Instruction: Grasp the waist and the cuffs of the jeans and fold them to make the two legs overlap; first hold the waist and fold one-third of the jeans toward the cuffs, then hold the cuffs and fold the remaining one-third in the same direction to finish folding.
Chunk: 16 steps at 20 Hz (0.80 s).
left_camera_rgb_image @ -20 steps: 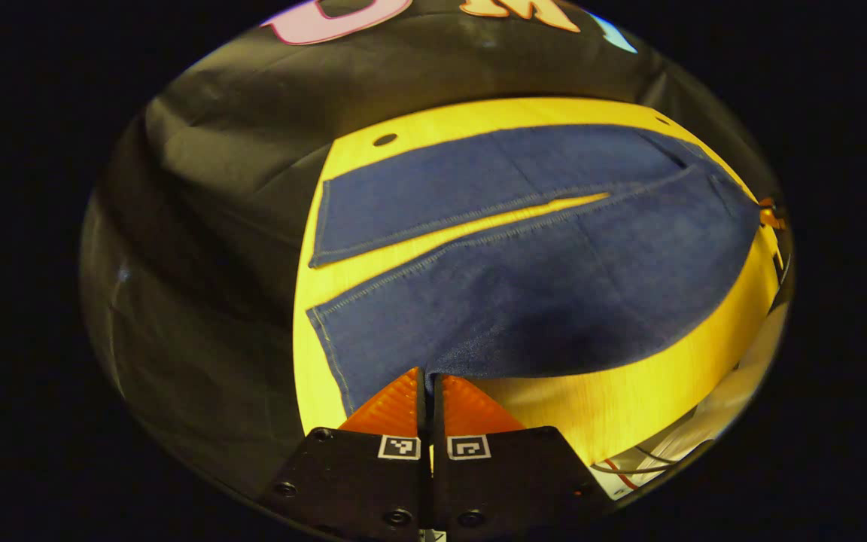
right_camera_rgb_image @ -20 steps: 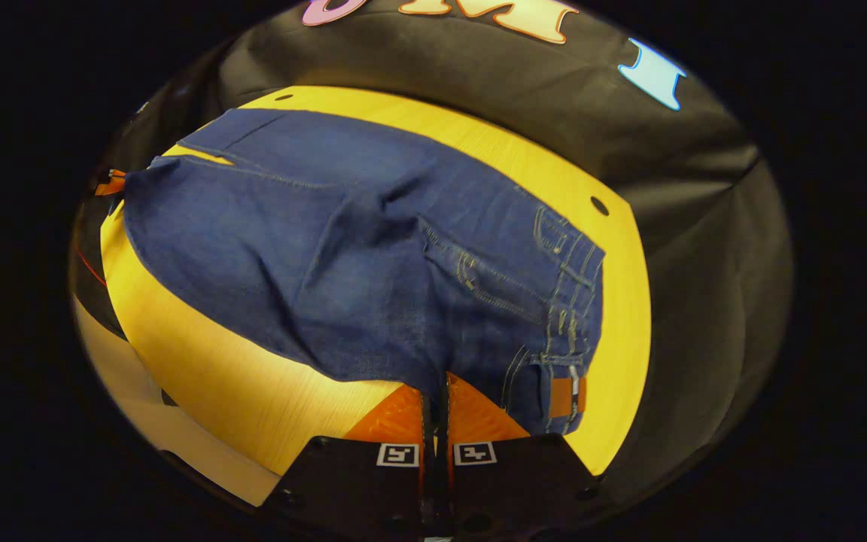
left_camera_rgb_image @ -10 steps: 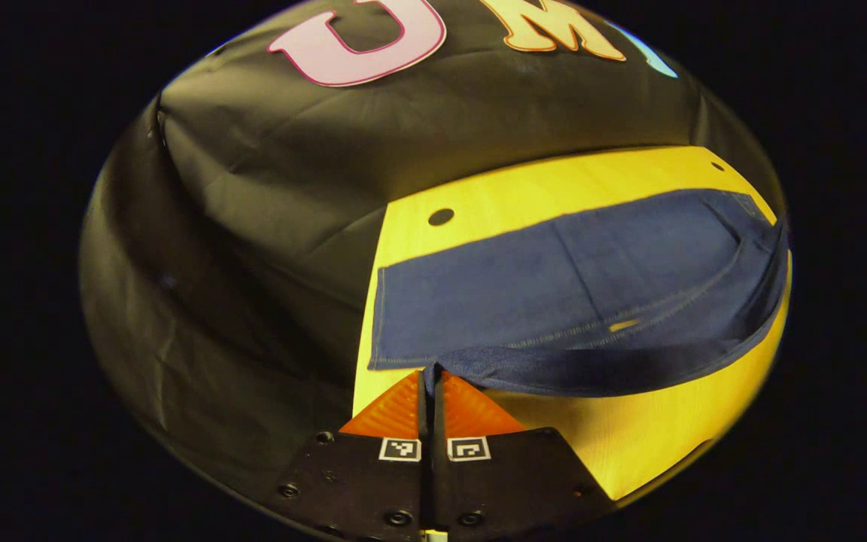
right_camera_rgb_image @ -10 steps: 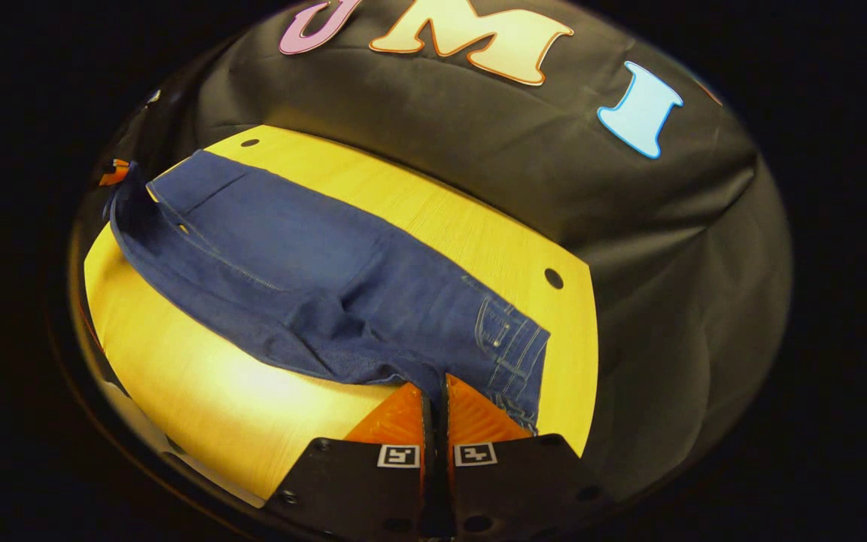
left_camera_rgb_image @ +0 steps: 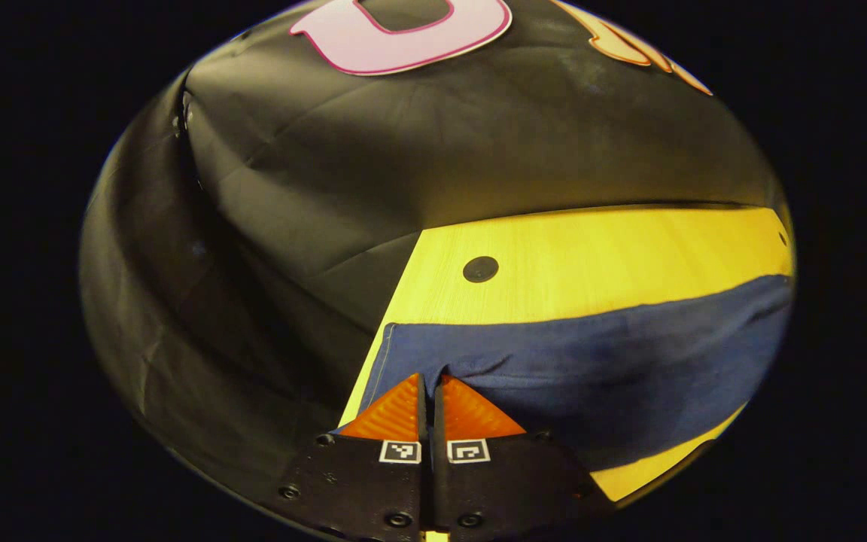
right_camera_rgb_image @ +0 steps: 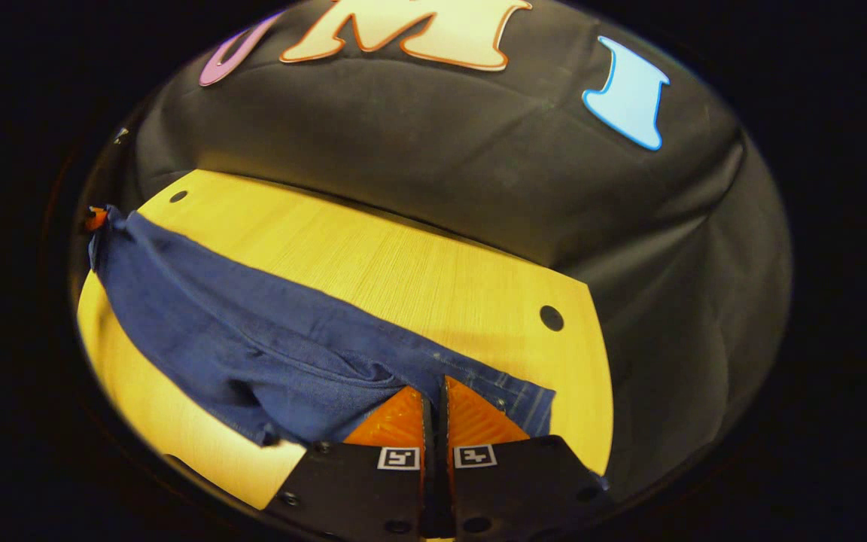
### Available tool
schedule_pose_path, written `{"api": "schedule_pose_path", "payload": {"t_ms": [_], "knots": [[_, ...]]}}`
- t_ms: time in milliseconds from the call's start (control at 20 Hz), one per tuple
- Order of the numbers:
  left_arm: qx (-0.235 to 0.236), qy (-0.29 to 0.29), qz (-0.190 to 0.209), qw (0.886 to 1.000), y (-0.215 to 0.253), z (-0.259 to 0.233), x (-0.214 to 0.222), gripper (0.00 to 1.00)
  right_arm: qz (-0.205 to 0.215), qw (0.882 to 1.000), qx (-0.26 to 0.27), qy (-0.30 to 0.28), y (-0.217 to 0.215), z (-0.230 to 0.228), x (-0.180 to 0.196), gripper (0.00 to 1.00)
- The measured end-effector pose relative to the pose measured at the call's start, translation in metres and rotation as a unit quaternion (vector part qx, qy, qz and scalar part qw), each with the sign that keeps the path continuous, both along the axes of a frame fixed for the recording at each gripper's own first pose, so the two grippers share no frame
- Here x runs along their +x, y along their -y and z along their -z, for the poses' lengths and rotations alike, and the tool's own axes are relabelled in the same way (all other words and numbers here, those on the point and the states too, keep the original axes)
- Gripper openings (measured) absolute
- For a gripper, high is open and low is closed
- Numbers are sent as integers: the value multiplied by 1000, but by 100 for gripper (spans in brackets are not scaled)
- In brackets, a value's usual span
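The jeans (left_camera_rgb_image: 591, 369) lie in a long band across the yellow counter (left_camera_rgb_image: 591, 256). The left tongs (left_camera_rgb_image: 426, 380) clench the cuff end; the right tongs (right_camera_rgb_image: 433, 388) clench the waist end.

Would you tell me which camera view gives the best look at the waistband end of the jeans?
The right gripper view: the jeans run across the table, and their stitched waistband lies beside the right gripper, which pinches the denim. The left gripper view shows the plain cuff end in the left gripper, with no waistband stitching.
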<state>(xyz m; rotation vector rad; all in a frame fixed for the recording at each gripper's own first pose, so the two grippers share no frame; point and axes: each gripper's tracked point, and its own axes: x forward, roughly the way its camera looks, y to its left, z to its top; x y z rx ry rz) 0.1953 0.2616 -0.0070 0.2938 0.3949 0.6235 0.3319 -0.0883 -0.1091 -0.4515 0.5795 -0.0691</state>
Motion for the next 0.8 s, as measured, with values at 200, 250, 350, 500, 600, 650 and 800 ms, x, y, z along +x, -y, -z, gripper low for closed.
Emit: {"api": "schedule_pose_path", "payload": {"t_ms": [200, 250, 350, 500, 600, 650, 800], "knots": [[17, -29, -9, 999, -1, 30, 31, 0, 3, 999, -1, -32, 5, 51, 37, 0], [21, -29, -8, 999, -1, 31, 37, 0, 3, 999, 0, -37, 7, 58, 41, 2], [28, -29, -6, 999, 5, 30, 39, 0, 1, 999, 4, -44, 10, 65, 43, 3], [42, -26, -7, 999, 1, 31, 37, 0, -7, 999, 18, -44, 9, 65, 43, 11], [45, -5, -12, 999, 1, 25, 32, 0, -3, 999, 33, -38, 11, 57, 43, 46], [31, 3, 0, 1000, 6, 25, 34, 2, -3, 998, 47, -31, 14, 53, 44, 64], [0, 27, 15, 1000, 30, 18, 30, 72, 3, 995, 103, -9, 16, 33, 34, 100]]}}
